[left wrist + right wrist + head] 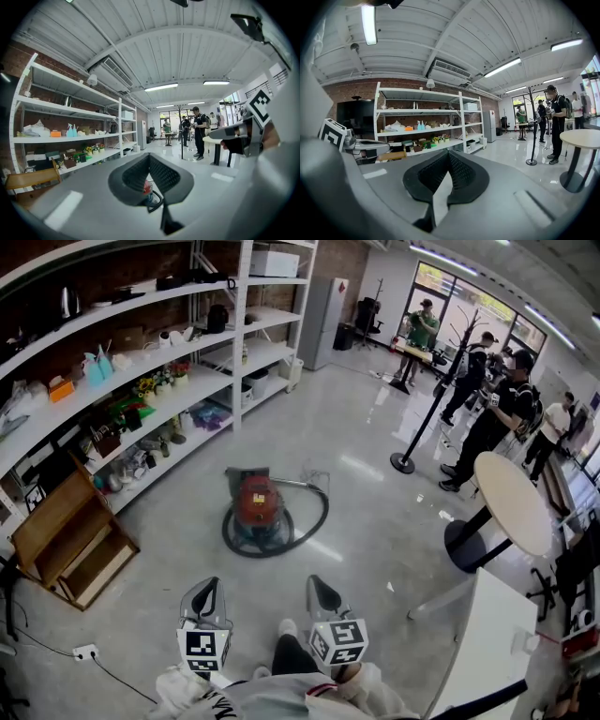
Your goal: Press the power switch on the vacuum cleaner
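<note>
The red vacuum cleaner (pixel 257 505) stands on the grey floor some way ahead of me, its black hose (pixel 309 531) looped around it. Both grippers are held low near my body, well short of it. My left gripper (pixel 212 583) is shut with nothing in it, and so is my right gripper (pixel 316 581). In the left gripper view the jaw tips of the left gripper (pixel 149 157) meet, and a sliver of the vacuum cleaner (pixel 147 189) shows in the gap below them. The right gripper (pixel 449 154) points toward the shelves. The power switch cannot be made out.
White shelving (pixel 141 381) full of small items lines the left wall. A wooden step stand (pixel 70 540) sits at the left. A round white table (pixel 514 502), a stanchion post (pixel 405 461) and several people (pixel 497 418) are at the right. A floor socket (pixel 84 651) lies near my left.
</note>
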The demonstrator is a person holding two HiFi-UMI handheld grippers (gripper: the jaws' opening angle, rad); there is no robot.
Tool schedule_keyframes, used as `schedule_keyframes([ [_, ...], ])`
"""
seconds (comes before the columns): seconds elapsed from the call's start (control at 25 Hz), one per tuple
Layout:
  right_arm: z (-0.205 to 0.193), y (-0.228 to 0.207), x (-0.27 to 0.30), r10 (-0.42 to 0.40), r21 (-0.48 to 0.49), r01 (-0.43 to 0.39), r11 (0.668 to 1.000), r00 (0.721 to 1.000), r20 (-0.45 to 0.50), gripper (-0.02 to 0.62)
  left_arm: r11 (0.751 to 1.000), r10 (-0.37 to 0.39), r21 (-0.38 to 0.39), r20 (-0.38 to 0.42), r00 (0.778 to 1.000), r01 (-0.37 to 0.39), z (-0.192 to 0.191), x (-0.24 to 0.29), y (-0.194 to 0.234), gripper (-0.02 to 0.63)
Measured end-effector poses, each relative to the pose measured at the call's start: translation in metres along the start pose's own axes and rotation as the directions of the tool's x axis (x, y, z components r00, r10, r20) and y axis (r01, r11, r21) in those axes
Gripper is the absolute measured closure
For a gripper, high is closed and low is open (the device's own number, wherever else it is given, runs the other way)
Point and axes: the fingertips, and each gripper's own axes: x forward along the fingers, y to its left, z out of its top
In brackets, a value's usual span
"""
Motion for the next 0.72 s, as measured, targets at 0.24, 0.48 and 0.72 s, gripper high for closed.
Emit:
schedule_keyframes([
  [0.24, -0.002, 0.000, 0.009, 0.012, 0.007, -0.012, 1.000, 1.000, 0.000, 0.595, 1.000, 0.009, 0.004, -0.009, 1.000, -0.009, -0.004, 0.005, 0.005, 0.606],
  [0.48, -0.002, -0.009, 0.021, 0.010, 0.019, -0.010, 1.000, 1.000, -0.006, 0.595, 1.000, 0.010, 0.009, -0.015, 1.000, -0.010, -0.003, 0.021, 0.008, 0.606],
  [0.72, -0.004, -0.018, 0.036, 0.013, 0.032, -0.012, 0.999, 1.000, -0.011, 0.595, 1.000, 0.004, 0.019, -0.025, 1.000, -0.003, -0.004, 0.038, 0.008, 0.606],
])
